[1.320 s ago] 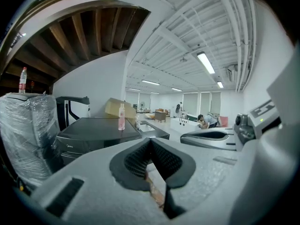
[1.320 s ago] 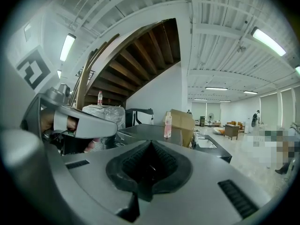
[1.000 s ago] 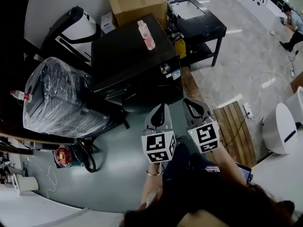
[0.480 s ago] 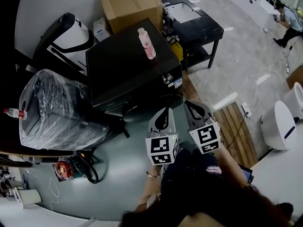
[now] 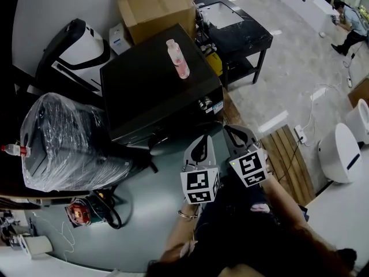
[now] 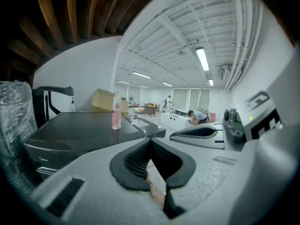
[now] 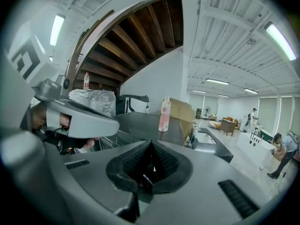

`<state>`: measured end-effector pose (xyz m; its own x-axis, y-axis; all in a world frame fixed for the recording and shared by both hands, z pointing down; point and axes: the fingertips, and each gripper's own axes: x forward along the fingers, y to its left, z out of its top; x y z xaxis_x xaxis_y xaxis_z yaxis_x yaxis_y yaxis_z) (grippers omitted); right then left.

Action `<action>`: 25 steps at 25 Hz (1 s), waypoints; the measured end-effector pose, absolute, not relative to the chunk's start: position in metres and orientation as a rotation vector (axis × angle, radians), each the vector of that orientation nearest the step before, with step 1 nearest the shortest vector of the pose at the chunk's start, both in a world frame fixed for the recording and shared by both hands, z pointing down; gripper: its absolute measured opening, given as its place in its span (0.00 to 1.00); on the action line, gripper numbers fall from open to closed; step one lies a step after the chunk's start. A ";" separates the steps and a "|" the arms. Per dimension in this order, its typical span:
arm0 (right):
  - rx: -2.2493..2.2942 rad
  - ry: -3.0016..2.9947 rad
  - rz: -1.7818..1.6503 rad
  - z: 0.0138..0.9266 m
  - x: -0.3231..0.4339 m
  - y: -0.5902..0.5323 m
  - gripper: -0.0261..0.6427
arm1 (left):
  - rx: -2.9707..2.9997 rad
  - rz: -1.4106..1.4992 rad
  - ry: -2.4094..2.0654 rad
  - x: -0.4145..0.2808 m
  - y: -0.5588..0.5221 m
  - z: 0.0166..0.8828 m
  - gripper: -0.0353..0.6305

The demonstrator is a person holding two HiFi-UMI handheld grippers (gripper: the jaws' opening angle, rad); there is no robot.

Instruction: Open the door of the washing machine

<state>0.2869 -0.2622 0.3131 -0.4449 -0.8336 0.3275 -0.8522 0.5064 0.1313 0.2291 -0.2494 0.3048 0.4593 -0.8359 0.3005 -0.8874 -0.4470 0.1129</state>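
Observation:
The black washing machine (image 5: 151,77) stands in the middle of the head view, its dark front (image 5: 173,133) facing me. A pink bottle (image 5: 177,58) stands upright on its lid. My left gripper (image 5: 200,139) and right gripper (image 5: 233,130) hover side by side just before the machine's front right corner, touching nothing. In the left gripper view the left gripper (image 6: 150,140) is shut and empty, with the machine (image 6: 79,130) and bottle (image 6: 115,110) ahead on the left. The right gripper (image 7: 151,143) is shut and empty too, the machine (image 7: 140,124) straight ahead.
A plastic-wrapped appliance (image 5: 69,134) stands left of the machine. A cardboard box (image 5: 155,7) is behind it, and a black table (image 5: 236,30) to its right. A wooden pallet (image 5: 288,154) lies on the floor at right. Cables and a red tool (image 5: 78,212) lie at lower left.
Both grippers have moved closer to the washing machine's front and sunk a little. Their jaws stay shut.

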 end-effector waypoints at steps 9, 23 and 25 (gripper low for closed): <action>1.263 -2.416 0.077 0.340 0.286 -0.301 0.04 | 2.395 0.306 -1.533 0.231 -0.282 0.327 0.07; 0.942 -2.435 0.082 0.399 0.284 -0.341 0.07 | 2.208 0.280 -1.652 0.231 -0.322 0.371 0.07; 0.904 -2.436 0.074 0.407 0.284 -0.346 0.07 | 2.188 0.274 -1.666 0.232 -0.325 0.377 0.07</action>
